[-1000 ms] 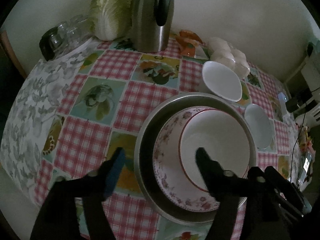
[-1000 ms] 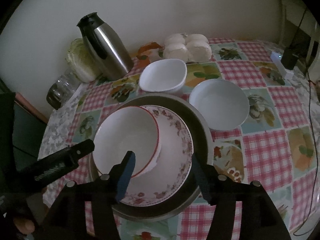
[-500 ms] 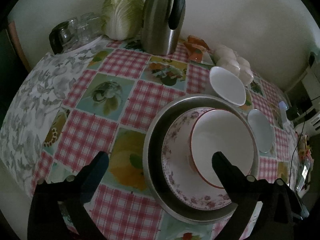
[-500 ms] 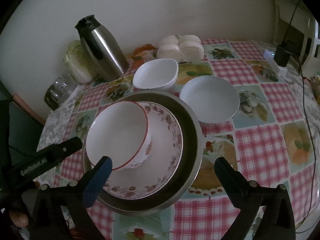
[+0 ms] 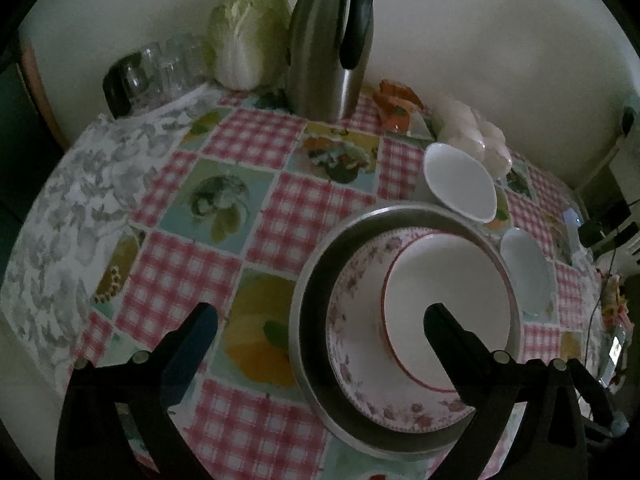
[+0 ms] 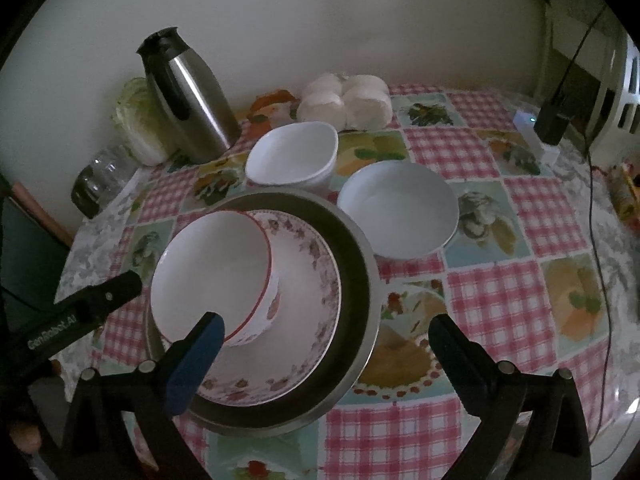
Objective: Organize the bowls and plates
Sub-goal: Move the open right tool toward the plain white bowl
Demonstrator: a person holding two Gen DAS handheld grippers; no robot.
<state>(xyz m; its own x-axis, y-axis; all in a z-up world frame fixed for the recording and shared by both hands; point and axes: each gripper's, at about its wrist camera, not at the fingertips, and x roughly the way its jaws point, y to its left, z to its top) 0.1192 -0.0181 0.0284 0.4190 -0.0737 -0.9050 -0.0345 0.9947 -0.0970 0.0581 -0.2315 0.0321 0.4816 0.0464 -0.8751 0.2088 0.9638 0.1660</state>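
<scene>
Three nested pieces: metal pan (image 6: 360, 292) at the bottom, flowered plate (image 6: 312, 280) inside it, red-rimmed bowl (image 6: 212, 268) on the plate, pushed toward one side.
Loose pieces: white square-edged bowl (image 6: 292, 154) just behind the pan; round white bowl (image 6: 398, 208) just beside the pan.
Location: all on the checked tablecloth (image 6: 500, 300), near the middle of the table.
Left gripper (image 5: 318, 320): jaws spread wide, nothing between the pads; it hangs over the pan's near edge.
Right gripper (image 6: 326, 334): jaws spread wide, holding nothing; it hangs over the pan's near rim.
Handling, bowls and plate: probably ceramic, so stiff, fragile, glazed and slippery; moderate weight.
Handling, pan: stiff, likely light for its size, smooth.
Hold points: pinch a bowl across its rim wall, one pad inside and one outside; a shallow bite may slip.
Risk: chipping when one piece is set into another.
Remaining work, judged: two white bowls not yet stacked.
</scene>
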